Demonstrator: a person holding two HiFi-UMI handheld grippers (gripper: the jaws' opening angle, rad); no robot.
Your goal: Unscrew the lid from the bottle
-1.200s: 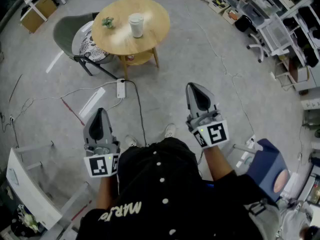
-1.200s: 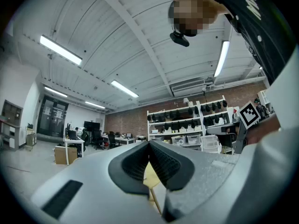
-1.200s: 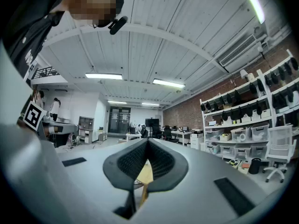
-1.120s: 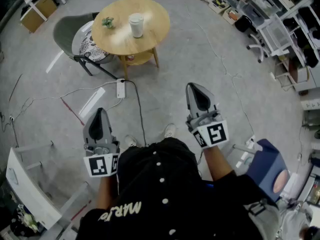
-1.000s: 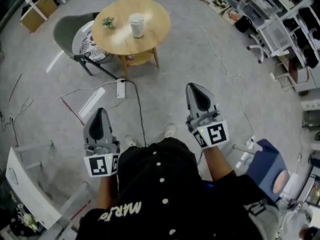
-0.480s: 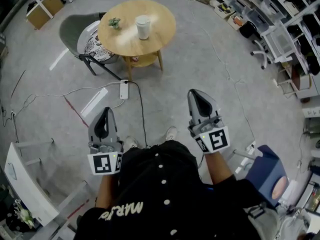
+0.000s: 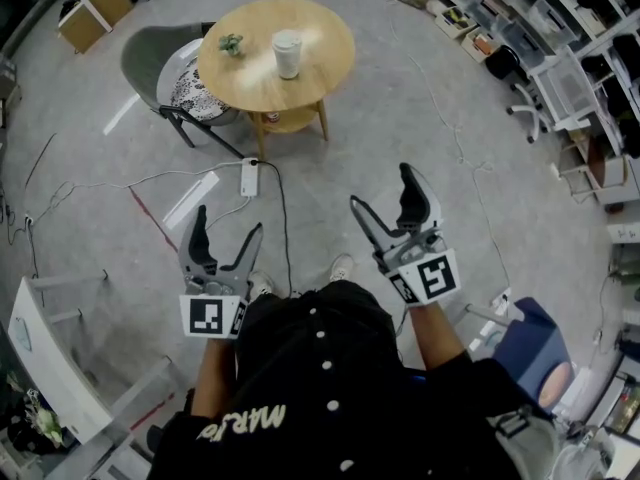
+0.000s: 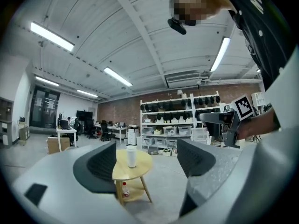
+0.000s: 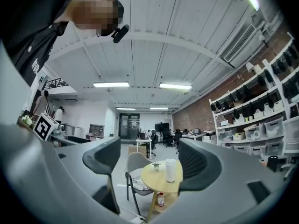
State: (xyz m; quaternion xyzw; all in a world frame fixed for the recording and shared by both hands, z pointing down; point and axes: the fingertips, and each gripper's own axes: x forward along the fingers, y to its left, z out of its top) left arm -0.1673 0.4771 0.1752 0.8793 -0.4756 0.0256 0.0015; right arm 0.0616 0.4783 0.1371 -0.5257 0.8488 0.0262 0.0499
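Observation:
A white bottle with a lid (image 7: 287, 54) stands upright on a round wooden table (image 7: 330, 63) across the floor from me, well beyond both grippers. My left gripper (image 7: 228, 223) is held low at the left. Its jaws have just been opening, and nothing is between them. My right gripper (image 7: 382, 190) is held level at the right; its jaws have also just been opening on nothing. The left gripper view frames the bottle (image 8: 131, 156) between the spread jaws of the left gripper (image 8: 145, 148). The right gripper view does the same with the bottle (image 9: 171, 170) and the right gripper (image 9: 149, 155).
A small potted plant (image 7: 231, 43) shares the tabletop. A small bottle (image 7: 262, 116) stands on the shelf under it. A grey chair (image 7: 160, 68) sits left of the table. A power strip (image 7: 247, 176) with cables lies on the floor. Storage shelves (image 7: 560, 48) line the right side.
Both grippers have gone from shut to open. The left gripper has dropped a little lower in the head view.

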